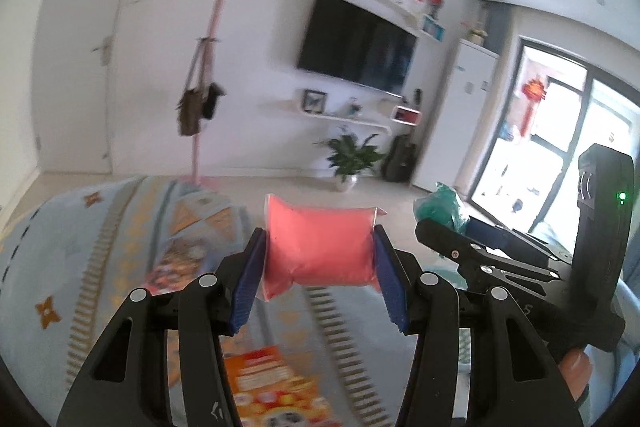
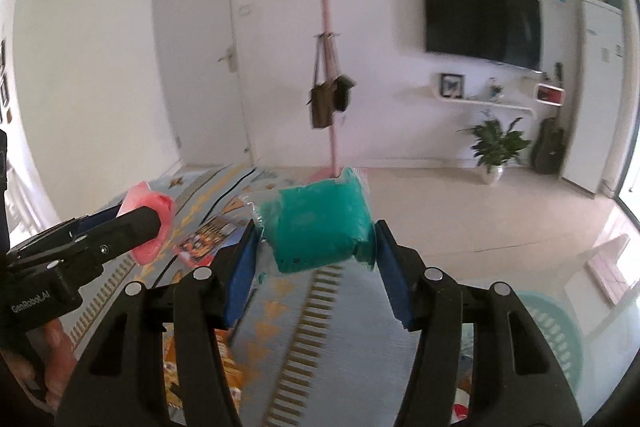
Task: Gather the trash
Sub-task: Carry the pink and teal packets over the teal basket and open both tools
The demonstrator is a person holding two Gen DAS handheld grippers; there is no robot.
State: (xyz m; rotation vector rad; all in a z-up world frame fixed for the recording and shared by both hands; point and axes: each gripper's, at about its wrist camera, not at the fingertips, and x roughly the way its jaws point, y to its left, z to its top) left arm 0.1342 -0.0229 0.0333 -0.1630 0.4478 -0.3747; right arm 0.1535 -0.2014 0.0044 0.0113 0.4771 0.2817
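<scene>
My left gripper (image 1: pixel 320 259) is shut on a pink plastic pouch (image 1: pixel 320 247), held in the air above a patterned rug (image 1: pixel 100 247). My right gripper (image 2: pixel 316 251) is shut on a green plastic pouch (image 2: pixel 320 227), also held above the rug. In the left wrist view the right gripper (image 1: pixel 480 247) shows at the right with the green pouch (image 1: pixel 440 207) at its tip. In the right wrist view the left gripper (image 2: pixel 120 227) shows at the left with the pink pouch (image 2: pixel 150 223).
Colourful snack packets lie on the rug (image 1: pixel 272 387) (image 2: pixel 204 235). A light green round basket (image 2: pixel 560 339) stands at the lower right. A pink coat stand (image 2: pixel 330 67), a potted plant (image 2: pixel 494 151), a guitar case (image 2: pixel 550 147) and a wall TV (image 2: pixel 480 23) are beyond.
</scene>
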